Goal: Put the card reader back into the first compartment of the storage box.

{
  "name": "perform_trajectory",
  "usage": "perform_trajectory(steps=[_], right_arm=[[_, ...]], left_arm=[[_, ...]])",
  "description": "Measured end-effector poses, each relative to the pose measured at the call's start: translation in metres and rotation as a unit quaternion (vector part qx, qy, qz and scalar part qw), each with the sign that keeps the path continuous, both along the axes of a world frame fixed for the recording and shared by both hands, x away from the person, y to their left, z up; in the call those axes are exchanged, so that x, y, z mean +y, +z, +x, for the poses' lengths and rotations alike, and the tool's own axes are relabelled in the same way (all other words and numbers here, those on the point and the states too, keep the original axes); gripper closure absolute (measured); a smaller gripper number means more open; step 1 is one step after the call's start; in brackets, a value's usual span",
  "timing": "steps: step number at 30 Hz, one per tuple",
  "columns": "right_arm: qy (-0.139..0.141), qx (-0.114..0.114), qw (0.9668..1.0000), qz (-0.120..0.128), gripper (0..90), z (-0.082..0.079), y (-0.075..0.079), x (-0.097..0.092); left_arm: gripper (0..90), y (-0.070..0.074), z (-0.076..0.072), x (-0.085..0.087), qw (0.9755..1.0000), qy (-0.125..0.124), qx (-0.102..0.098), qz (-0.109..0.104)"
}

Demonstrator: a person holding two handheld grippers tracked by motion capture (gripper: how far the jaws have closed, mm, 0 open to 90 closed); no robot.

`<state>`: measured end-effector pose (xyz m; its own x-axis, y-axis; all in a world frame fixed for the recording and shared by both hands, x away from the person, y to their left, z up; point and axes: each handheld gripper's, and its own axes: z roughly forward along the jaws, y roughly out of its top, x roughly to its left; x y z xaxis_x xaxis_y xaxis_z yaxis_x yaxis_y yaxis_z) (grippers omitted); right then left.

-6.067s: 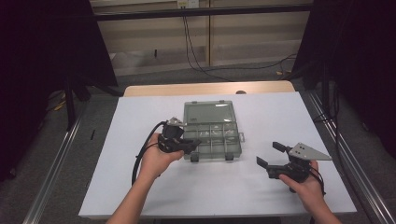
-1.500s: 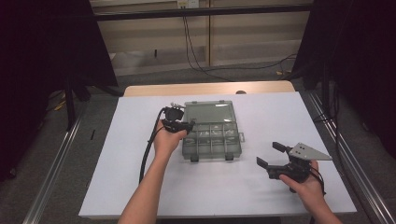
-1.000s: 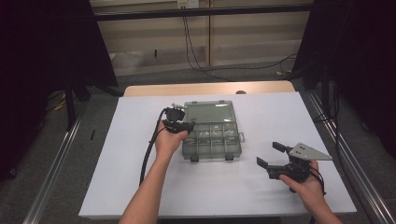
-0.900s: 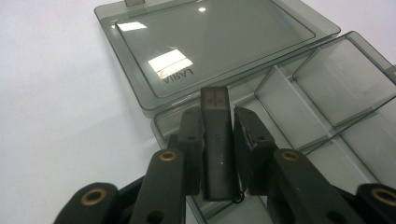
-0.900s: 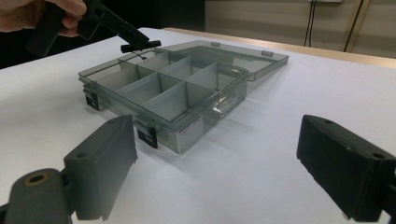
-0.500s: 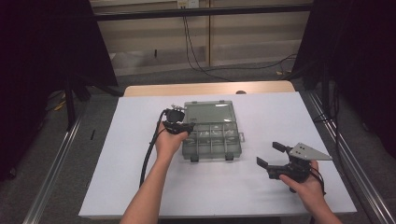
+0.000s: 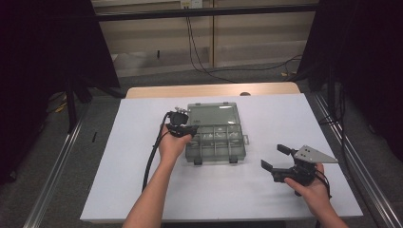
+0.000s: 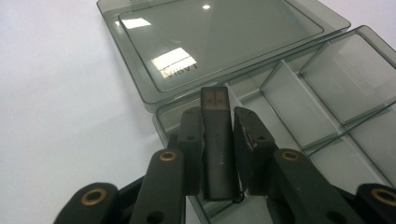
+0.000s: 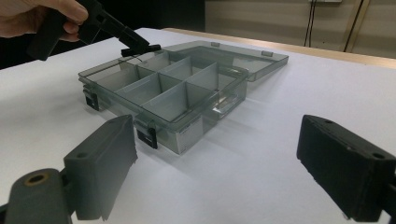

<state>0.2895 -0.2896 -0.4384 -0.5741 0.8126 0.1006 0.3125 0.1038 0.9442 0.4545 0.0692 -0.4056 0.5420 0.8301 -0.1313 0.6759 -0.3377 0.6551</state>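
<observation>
black stick held over the open case

the left gripper (image 8: 217,135) clamps a slim black rectangular usb-like stick (image 8: 216,140) between its jaws, long axis running along them, its squared metal end pointing past the tips toward the flat-lying lid. it hovers over the far-left corner compartment of the smoky transparent plastic compartment box (image 7: 216,134) on the white table (image 7: 266,199). the right gripper (image 7: 274,159) sits near the table's right front, well apart from the box, jaws spread wide and empty

Left gripper (image 7: 189,129) now over organizer box (image 7: 216,141)
</observation>
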Motion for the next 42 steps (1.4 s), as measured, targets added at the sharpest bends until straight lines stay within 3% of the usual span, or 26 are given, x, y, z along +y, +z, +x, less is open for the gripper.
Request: perform_trajectory(steps=[42], right_arm=[[0.000,-0.001,1.0000,-0.003,11.2,-0.0002,0.0000,0.0002]], left_arm=[[73.8,-0.0089,-0.0003,-0.0040,1.0000,0.007,0.000,0.005]])
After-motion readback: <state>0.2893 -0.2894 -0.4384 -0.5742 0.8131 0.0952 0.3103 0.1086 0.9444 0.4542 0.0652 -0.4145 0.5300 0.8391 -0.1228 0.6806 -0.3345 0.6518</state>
